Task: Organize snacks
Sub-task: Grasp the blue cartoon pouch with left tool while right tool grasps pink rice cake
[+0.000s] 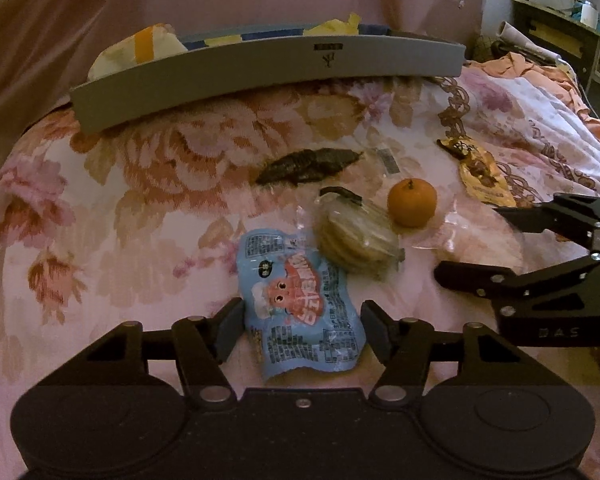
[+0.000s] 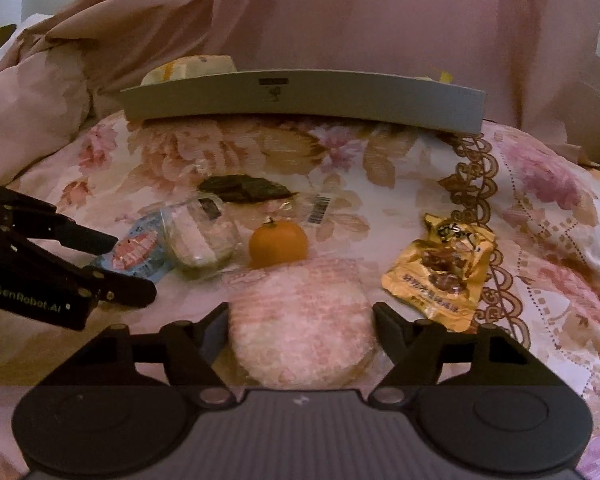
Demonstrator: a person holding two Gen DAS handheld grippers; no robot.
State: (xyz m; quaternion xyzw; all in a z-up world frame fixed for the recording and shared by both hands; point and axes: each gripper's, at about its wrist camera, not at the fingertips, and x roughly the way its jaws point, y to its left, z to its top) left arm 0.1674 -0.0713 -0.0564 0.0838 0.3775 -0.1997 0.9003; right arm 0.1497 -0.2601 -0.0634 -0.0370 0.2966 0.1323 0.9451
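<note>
Bed (image 1: 140, 200): covered by a floral quilt in pink and tan, which carries all loose items; a plain pink cloth (image 2: 340, 20) hangs behind it. Grey tray (image 1: 260, 68): rests at the far side of the quilt with its long wall facing the cameras; a white and orange packet (image 1: 140, 48) rises above its left end, and further contents are hidden by the wall. Left gripper (image 1: 302, 320): lowered over the quilt at the near left, its fingers (image 1: 230, 328) on either side of the blue snack packet (image 1: 300, 300) and right up against its two edges; whether they are already clenched on it cannot be told. Right gripper (image 2: 300, 328): lowered at the near right, its fingers (image 2: 388, 332) flanking a round pale cracker pack (image 2: 300, 320) in clear wrap; they stand just beside its rim, and whether they press it cannot be told. Cracker pack: lies flat, just in front of the orange. Blue snack packet: lies flat, its far corner touching a clear-wrapped stack of biscuits (image 1: 356, 236). Yellow packet (image 2: 440, 272): lies flat on the right, well apart from the blue one, on the quilt's brown lace border. Biscuit stack: tilted, between the blue packet and the orange. Dark snack in clear wrap (image 1: 308, 164): lies beyond the biscuits, between them and the tray, with a barcode label at its right end. Orange (image 1: 412, 202): sits stem up, just right of the biscuits. No loose item named here lies in the tray.
</note>
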